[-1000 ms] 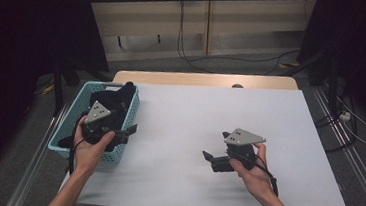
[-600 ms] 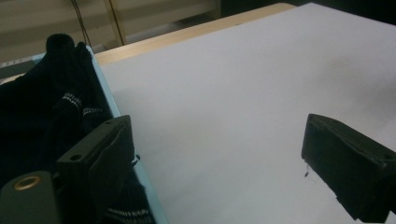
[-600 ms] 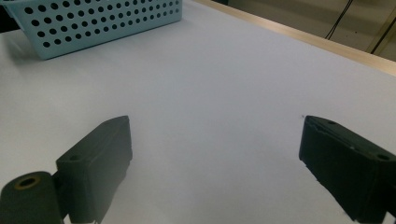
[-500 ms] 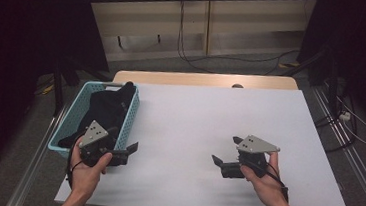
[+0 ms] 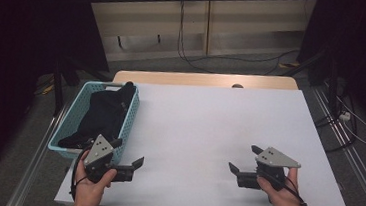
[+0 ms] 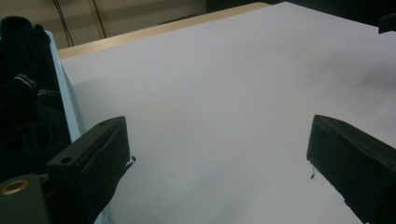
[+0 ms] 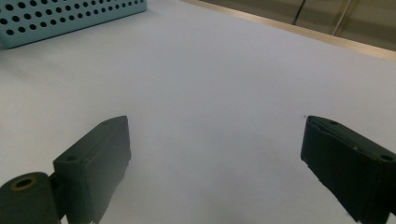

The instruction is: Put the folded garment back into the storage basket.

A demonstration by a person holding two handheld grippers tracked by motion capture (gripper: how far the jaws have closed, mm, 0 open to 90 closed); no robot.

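My left gripper (image 5: 129,152) rests low at the table's near left corner, just in front of the teal basket (image 5: 129,121). Its jaws stand wide apart with nothing between them, as the left gripper view (image 6: 219,154) confirms. My right gripper (image 5: 242,157) is held at the near right of the white table (image 5: 210,115), jaws pointing left, also open and empty (image 7: 215,154). Dark clothing (image 5: 102,113) fills the basket; a dark sock with a pale stripe (image 6: 23,88) lies behind the basket wall (image 6: 65,107).
The basket's perforated side (image 7: 70,16) appears far off in the right gripper view. A tan wooden strip (image 5: 203,79) borders the table's far edge. Cables run over the floor beyond it. Metal rails flank the table on both sides.
Both hands drew back toward the near edge. The left gripper came away from over the basket to the table beside it; the right one shifted right and nearer. Both stayed open.
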